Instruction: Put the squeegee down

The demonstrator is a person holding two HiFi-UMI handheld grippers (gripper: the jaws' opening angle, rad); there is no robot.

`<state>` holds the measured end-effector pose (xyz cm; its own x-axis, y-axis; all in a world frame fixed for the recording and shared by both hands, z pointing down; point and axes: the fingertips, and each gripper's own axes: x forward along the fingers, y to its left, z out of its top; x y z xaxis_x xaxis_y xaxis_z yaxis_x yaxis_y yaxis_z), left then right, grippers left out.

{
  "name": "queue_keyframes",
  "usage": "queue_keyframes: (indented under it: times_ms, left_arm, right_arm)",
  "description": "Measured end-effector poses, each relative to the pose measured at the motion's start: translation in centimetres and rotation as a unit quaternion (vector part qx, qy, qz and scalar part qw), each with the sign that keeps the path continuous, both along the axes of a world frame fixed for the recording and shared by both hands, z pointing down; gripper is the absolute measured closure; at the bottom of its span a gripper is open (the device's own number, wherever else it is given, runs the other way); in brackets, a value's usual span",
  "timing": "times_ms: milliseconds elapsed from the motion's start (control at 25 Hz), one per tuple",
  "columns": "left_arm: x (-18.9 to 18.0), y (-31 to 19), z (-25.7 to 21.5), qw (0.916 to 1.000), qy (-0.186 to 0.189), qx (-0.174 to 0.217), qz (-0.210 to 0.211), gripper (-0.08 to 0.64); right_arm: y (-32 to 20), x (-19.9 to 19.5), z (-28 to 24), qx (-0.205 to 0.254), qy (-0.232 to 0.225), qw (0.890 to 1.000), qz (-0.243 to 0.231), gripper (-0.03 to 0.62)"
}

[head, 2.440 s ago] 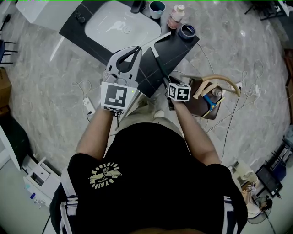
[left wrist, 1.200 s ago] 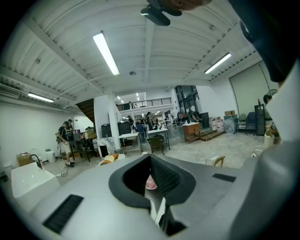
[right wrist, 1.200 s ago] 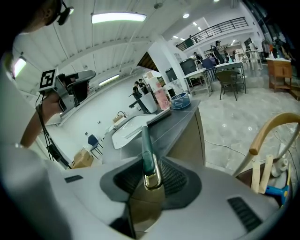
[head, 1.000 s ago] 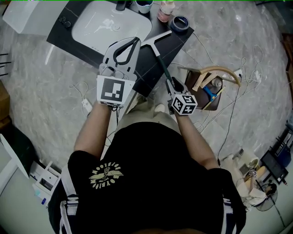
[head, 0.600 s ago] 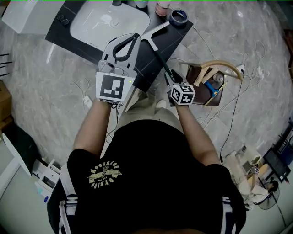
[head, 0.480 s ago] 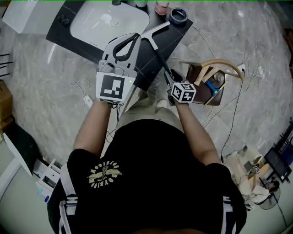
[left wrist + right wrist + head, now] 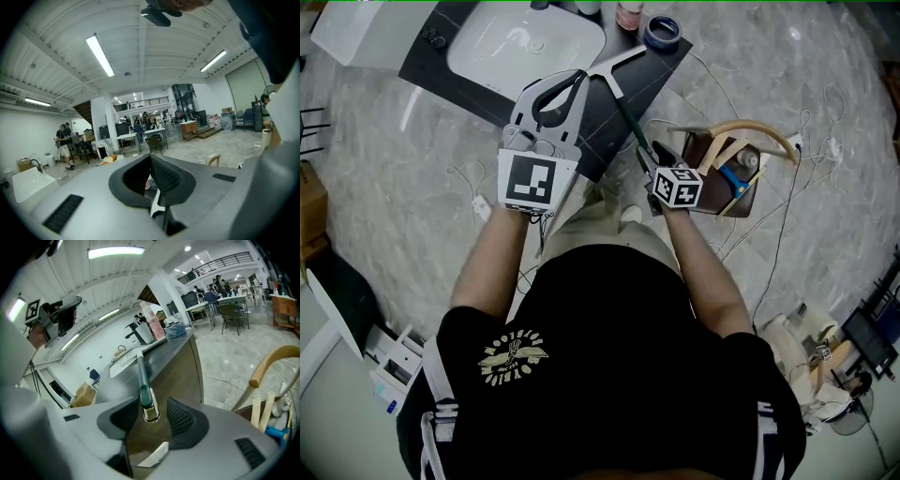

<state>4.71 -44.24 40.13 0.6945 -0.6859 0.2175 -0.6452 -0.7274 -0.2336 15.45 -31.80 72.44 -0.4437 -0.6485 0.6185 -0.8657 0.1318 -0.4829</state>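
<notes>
The squeegee (image 7: 622,111) has a dark green handle and a pale blade that lies on the dark counter (image 7: 595,141). In the right gripper view its handle (image 7: 143,380) runs away from me to the blade. Its metal loop end sits between the jaws of my right gripper (image 7: 152,418). Those jaws have just been opening, and a gap shows on each side of the handle. In the head view the right gripper (image 7: 649,155) sits at the counter's near corner. My left gripper (image 7: 570,82) hovers over the counter, its tips together and empty; in its own view the left gripper (image 7: 151,176) shows only a thin slit.
A white sink (image 7: 525,42) is set in the counter. A tape roll (image 7: 662,33) and a bottle (image 7: 628,14) stand at its far end. A wooden chair (image 7: 741,159) with tools stands to the right on the marble floor. Cables trail across the floor around it.
The right gripper has drawn a little nearer to the counter's corner. The left gripper has crept forward over the counter. The squeegee's blade stays where it lay.
</notes>
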Motion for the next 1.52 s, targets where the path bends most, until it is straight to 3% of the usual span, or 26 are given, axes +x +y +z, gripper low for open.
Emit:
queue_keyframes:
  times_ms: [240, 440, 680, 840, 1160, 1520]
  left_arm:
    - [-0.3, 0.3, -1.0, 1.0, 0.0, 0.003, -0.01, 0.536]
    - [-0.8, 0.1, -1.6, 0.9997, 0.006, 0.008, -0.021, 0.537]
    - [-0.8, -0.3, -2.4, 0.9993, 0.014, 0.016, -0.03, 0.537]
    - [-1.0, -0.3, -3.3, 0.9989, 0.018, 0.03, -0.03, 0.537]
    - [-1.4, -0.4, -6.6, 0.9964, 0.033, 0.069, -0.036, 0.537]
    - [-0.7, 0.3, -7.4, 0.9956, 0.04, 0.081, -0.024, 0.537]
  right_arm:
    - [0.0, 1.2, -2.9, 0.027, 0.043, 0.999, -0.009, 0.396]
    - [-2.3, 2.1, -9.6, 0.105, 0.097, 0.989, -0.034, 0.398]
    - [-7.3, 2.7, -20.5, 0.234, 0.152, 0.96, -0.038, 0.537]
    - [-9.3, 2.3, -27.3, 0.299, 0.176, 0.937, -0.051, 0.557]
    - [-9.9, 1.5, -35.1, 0.344, 0.166, 0.923, -0.046, 0.563]
    - [-9.5, 1.7, -37.6, 0.358, 0.177, 0.916, -0.042, 0.563]
